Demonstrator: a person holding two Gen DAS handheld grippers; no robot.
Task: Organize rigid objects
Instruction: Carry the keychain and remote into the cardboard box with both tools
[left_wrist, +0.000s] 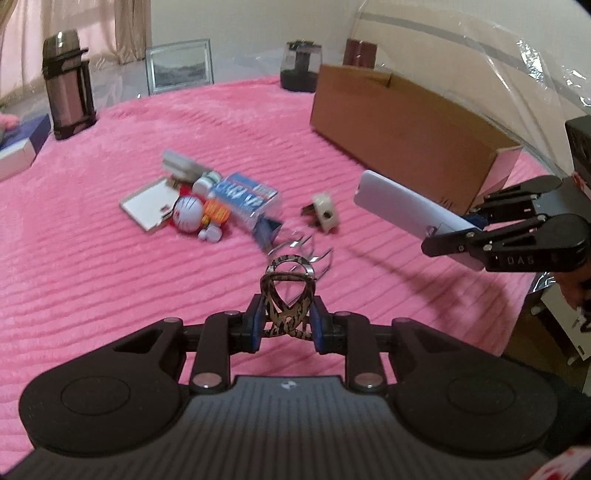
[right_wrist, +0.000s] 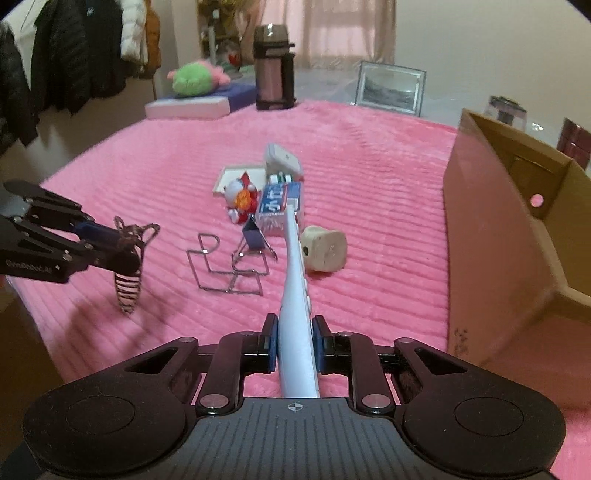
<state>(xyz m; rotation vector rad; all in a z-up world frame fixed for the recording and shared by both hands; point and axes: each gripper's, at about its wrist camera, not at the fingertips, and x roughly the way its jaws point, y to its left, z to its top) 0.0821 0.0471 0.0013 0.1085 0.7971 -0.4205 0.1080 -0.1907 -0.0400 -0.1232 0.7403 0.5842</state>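
Through the left wrist camera I see my left tool (left_wrist: 287, 325) pinching a leopard-patterned hair clip (left_wrist: 287, 295) between its blue pads, the clip standing up out of the jaws and clear of the pink blanket (left_wrist: 110, 280). Off to the right edge my right tool (left_wrist: 448, 236) carries a white remote control (left_wrist: 402, 208), held in the air in front of the cardboard box (left_wrist: 399, 129). Left on the blanket are a cluster of a blue-and-white carton (left_wrist: 243, 195), a round cat figurine (left_wrist: 188, 214) and a flat white frame (left_wrist: 147, 206), plus a beige plug (left_wrist: 325, 212) and some bent wire pieces (left_wrist: 299, 247). Through the right wrist camera the remote (right_wrist: 295, 295) runs straight out from between the pads of my right tool (right_wrist: 295, 345), clamped firmly on its near end, with the box (right_wrist: 517, 229) open-topped just to the right. My left tool (right_wrist: 110, 245) shows at the left, gripping the clip (right_wrist: 131, 266) above the blanket (right_wrist: 388, 166). I judge this as the carry step: both picks are made, neither item is yet deposited. Next I need to swing each tool over the box's rim, the right first since it is nearer, lower the item inside, and only then spread the jaws; the long remote needs tilting so it clears the wall.
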